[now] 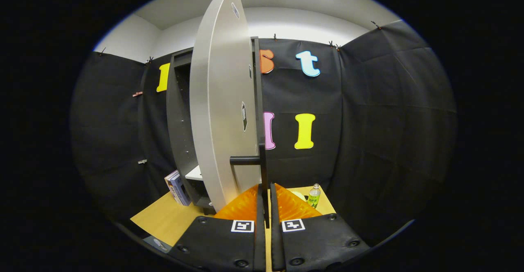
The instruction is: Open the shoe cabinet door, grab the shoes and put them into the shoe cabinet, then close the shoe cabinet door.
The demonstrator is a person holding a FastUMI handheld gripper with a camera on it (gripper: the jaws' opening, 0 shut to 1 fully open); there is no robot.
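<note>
Grey and tall, the cabinet door (219, 100) stands swung open, edge-on toward the gripper, its long axis upright. Behind it, to the left, is the dark shoe cabinet (180, 120) with a pale shelf inside. A black handle (250, 160) juts from the door's edge just ahead of the orange fingers (286, 206); the gripper (265, 206) looks nearly closed around its upright bar, though contact is unclear. Books (177, 187) lean beside the cabinet, and a small bottle (314, 195) stands on the wooden table (163, 219).

The open cabinet door (221, 100) stands just ahead of the claw (265, 200), its handle (262, 169) seemingly between the fingers.
</note>
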